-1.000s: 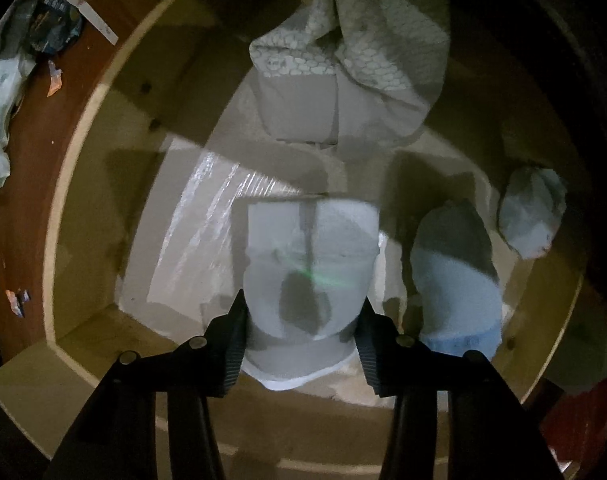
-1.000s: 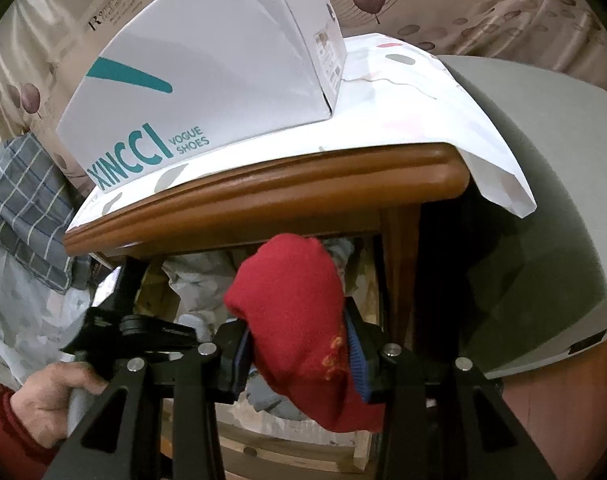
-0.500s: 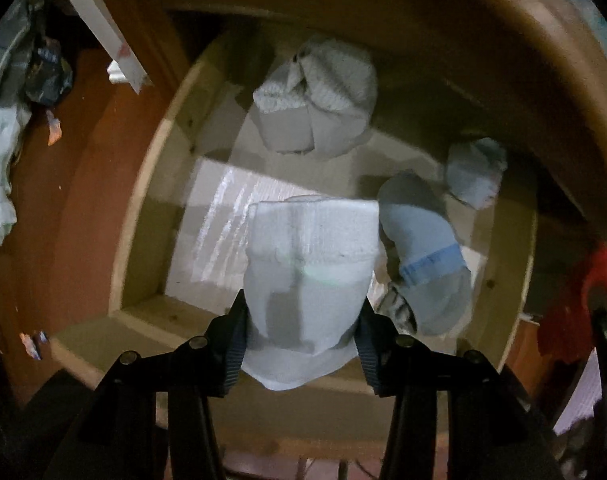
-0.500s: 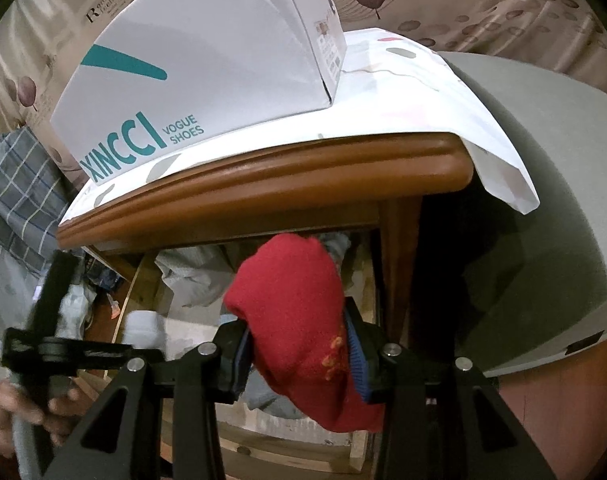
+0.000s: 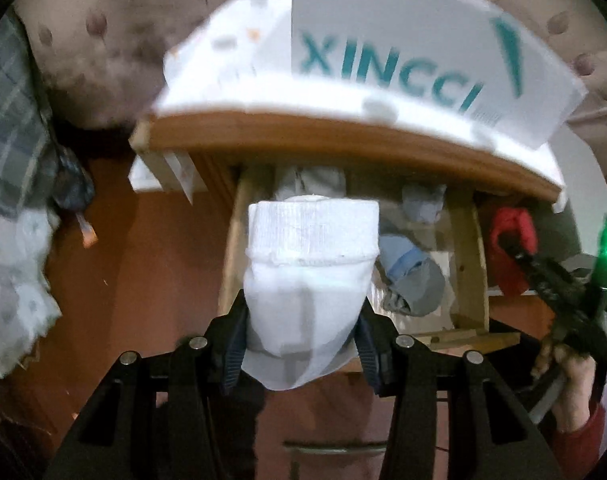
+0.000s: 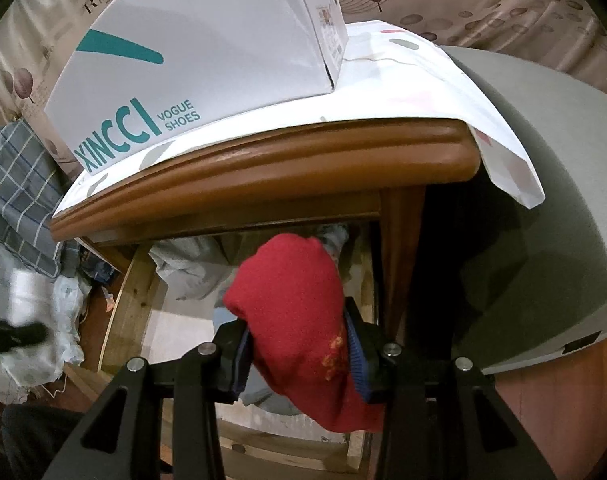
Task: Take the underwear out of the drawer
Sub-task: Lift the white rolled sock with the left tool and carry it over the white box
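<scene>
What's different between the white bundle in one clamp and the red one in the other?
Colour: the white bundle is plain white with a ribbed folded band across its top; the red bundle is fuzzy, with a small orange-yellow pattern near one pad. Shape: the white bundle's top is broad and squared, while the red bundle's is rounded. Holder: left gripper holds white, right gripper red. Both are soft rolled fabric, clamped between the pads.

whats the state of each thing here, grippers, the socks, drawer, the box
left gripper: shut on the white sock, held above the drawer
right gripper: shut on the red sock
drawer: pulled open, clothes inside
blue-grey sock: lying in the drawer
shoe box: closed, on top of the cabinet
</scene>
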